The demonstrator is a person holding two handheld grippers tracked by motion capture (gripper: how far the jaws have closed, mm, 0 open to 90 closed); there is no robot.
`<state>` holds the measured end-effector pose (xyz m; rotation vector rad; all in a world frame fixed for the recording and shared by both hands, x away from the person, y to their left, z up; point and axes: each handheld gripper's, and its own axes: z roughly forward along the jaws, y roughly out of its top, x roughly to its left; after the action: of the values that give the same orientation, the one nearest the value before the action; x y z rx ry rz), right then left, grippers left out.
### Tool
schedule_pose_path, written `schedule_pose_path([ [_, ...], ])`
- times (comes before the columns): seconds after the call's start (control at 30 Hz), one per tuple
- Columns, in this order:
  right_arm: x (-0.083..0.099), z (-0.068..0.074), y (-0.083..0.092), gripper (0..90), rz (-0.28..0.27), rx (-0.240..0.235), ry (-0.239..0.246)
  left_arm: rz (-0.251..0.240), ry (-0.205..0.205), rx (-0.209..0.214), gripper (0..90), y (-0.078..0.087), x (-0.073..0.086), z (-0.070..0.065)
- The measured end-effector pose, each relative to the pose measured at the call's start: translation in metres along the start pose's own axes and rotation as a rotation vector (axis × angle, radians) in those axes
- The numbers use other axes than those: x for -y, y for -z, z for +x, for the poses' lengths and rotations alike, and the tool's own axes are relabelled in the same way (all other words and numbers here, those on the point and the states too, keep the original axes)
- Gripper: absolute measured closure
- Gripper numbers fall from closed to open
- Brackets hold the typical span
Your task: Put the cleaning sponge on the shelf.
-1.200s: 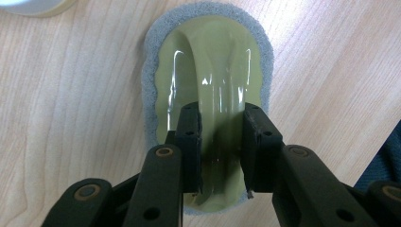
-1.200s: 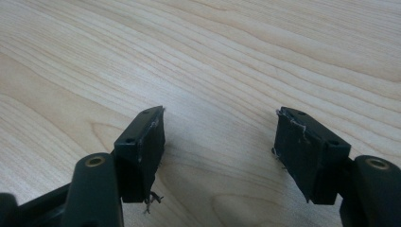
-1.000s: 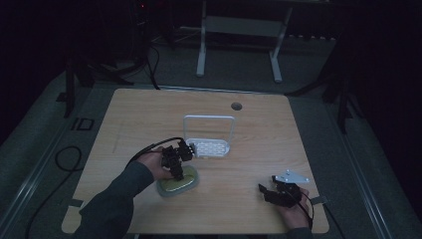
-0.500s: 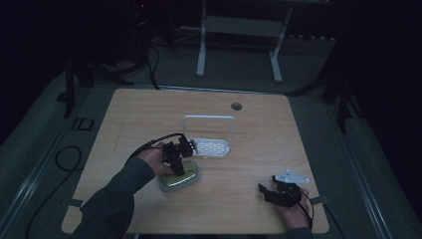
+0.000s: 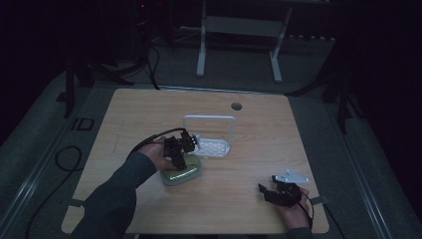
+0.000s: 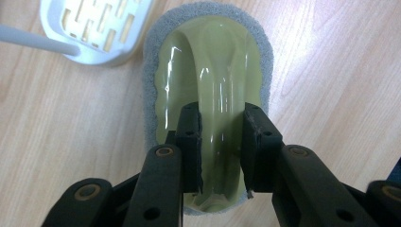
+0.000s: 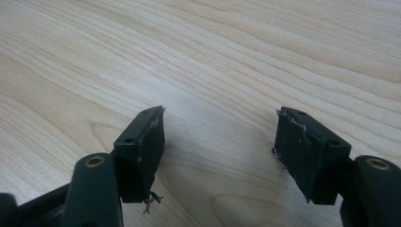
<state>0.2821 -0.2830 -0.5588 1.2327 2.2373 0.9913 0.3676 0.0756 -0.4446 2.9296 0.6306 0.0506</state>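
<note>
Table [image 5: 249, 209] has two things on it: one green scrubber [image 6: 208, 71] with a grey sponge edge, and one white slotted rack [image 5: 211, 144] just beside it. Left gripper [image 6: 221, 142] pinches the scrubber's handle; right gripper [image 7: 220, 142] gapes wide over bare wood, well apart.

Count on the surface [image 5: 149, 114]: one green scrubber with a grey sponge rim [image 6: 211, 61]; one white slotted rack with a hoop handle [image 5: 213, 145]. Claws: two, the left claw [image 6: 221, 142] and the right claw [image 7: 220, 156]. One round hole [image 5: 236, 106] in the surface.
</note>
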Motion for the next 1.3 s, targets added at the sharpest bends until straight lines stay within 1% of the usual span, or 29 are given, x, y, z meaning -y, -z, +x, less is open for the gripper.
schedule_pose_path([
  [0.2, 0.0, 0.0, 0.0, 33.2, 0.0, 0.0, 0.001, -0.014, -0.009, -0.01, 71.8, 0.004, -0.003, 0.003],
  [0.23, 0.0, 0.0, 0.0, 33.2, 0.0, 0.0, 0.001, -0.028, -0.002, -0.016, 71.8, 0.005, -0.004, 0.003],
  [0.3, 0.0, 0.0, 0.0, 33.2, 0.0, 0.0, 0.0, -0.036, -0.003, -0.016, 71.8, 0.006, -0.005, 0.004],
  [0.47, 0.0, 0.0, 0.0, 33.1, 0.0, 0.0, 0.001, -0.041, -0.009, -0.021, 71.8, 0.007, -0.007, 0.006],
  [0.53, 0.0, 0.0, 0.0, 33.1, 0.0, -0.001, 0.001, -0.044, -0.017, -0.022, 71.8, 0.008, -0.008, 0.006],
  [0.6, 0.0, 0.0, 0.0, 33.1, 0.0, 0.0, 0.001, -0.056, -0.032, -0.035, 71.8, 0.01, -0.012, 0.005],
  [0.7, 0.0, 0.0, 0.0, 33.1, 0.0, 0.0, 0.001, -0.061, -0.037, -0.05, 71.8, 0.013, -0.016, 0.006],
  [0.77, 0.0, 0.0, 0.0, 33.1, 0.0, -0.001, 0.0, -0.062, -0.048, -0.053, 71.8, 0.015, -0.018, 0.006],
  [1.0, 0.0, 0.0, 0.0, 33.1, 0.0, -0.001, 0.0, -0.062, -0.058, -0.066, 71.9, 0.018, -0.022, 0.009],
  [1.07, 0.0, 0.0, 0.0, 33.0, 0.0, -0.001, -0.001, -0.07, -0.07, -0.066, 71.9, 0.02, -0.023, 0.01],
  [1.1, 0.0, 0.0, 0.0, 33.0, 0.0, -0.001, -0.001, -0.07, -0.07, -0.066, 71.9, 0.02, -0.023, 0.01],
  [1.13, 0.0, 0.0, 0.0, 33.0, 0.0, -0.001, 0.0, -0.066, -0.083, -0.076, 71.9, 0.021, -0.025, 0.01],
  [1.17, 0.0, 0.0, 0.0, 33.0, 0.0, -0.001, 0.0, -0.066, -0.083, -0.076, 71.9, 0.021, -0.025, 0.01],
  [1.2, 0.0, 0.0, 0.0, 33.0, 0.001, -0.001, 0.0, -0.074, -0.092, -0.076, 71.9, 0.022, -0.026, 0.01],
  [1.3, 0.0, 0.0, 0.0, 33.0, 0.0, -0.002, 0.001, -0.078, -0.107, -0.082, 71.8, 0.021, -0.027, 0.009],
])
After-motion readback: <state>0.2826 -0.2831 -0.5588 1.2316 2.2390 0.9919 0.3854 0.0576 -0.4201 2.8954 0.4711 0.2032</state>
